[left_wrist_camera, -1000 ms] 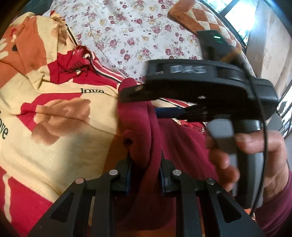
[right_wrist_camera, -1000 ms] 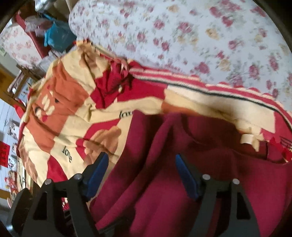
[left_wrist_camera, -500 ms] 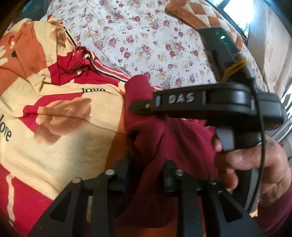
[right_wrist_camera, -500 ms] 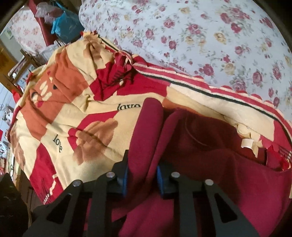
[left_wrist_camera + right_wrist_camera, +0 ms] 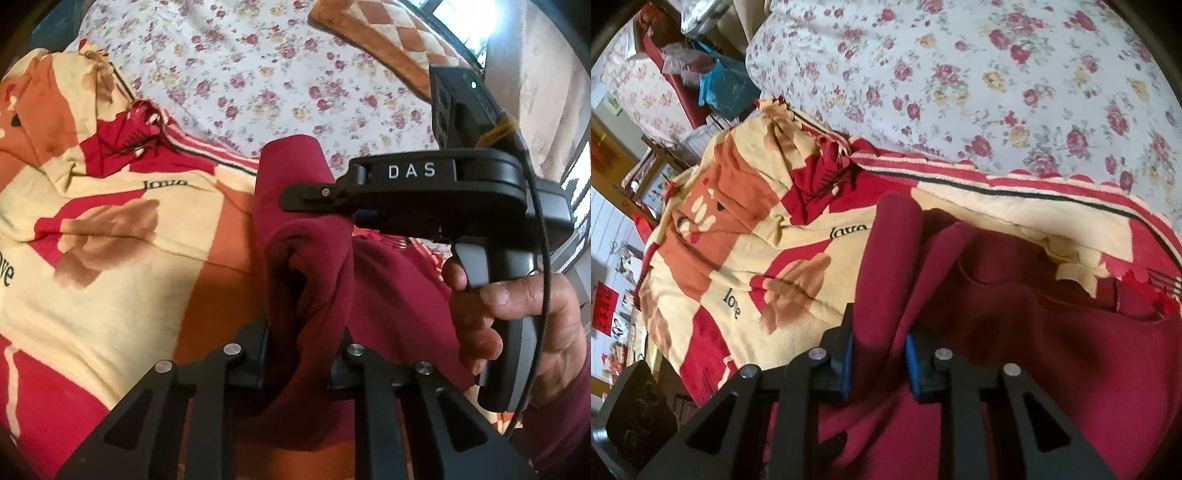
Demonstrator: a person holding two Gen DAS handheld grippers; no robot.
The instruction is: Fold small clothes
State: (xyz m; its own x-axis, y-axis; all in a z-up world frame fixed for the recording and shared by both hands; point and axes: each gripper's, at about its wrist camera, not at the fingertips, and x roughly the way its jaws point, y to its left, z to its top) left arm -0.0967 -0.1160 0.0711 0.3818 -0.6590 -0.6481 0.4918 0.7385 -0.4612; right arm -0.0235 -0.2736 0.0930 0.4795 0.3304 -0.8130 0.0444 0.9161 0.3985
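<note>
A dark red garment (image 5: 317, 258) lies bunched on a cream, orange and red blanket (image 5: 110, 258) printed with "love". My left gripper (image 5: 301, 347) is shut on a fold of the garment. My right gripper (image 5: 879, 345) is shut on another fold of the same garment (image 5: 1034, 350). In the left wrist view the right gripper's black body marked DAS (image 5: 421, 192) sits just beyond and right of my left fingers, held by a hand (image 5: 517, 317). The pinched cloth stands up in a ridge between the two grippers.
A white floral bedsheet (image 5: 997, 81) covers the far side. A checked orange cushion (image 5: 388, 40) lies at the back right. In the right wrist view, cluttered furniture and a blue bag (image 5: 724, 88) stand at the upper left beyond the blanket's edge.
My right gripper went from open to shut on the red garment. Both grippers have lifted the cloth slightly, and the right one has risen further off the blanket.
</note>
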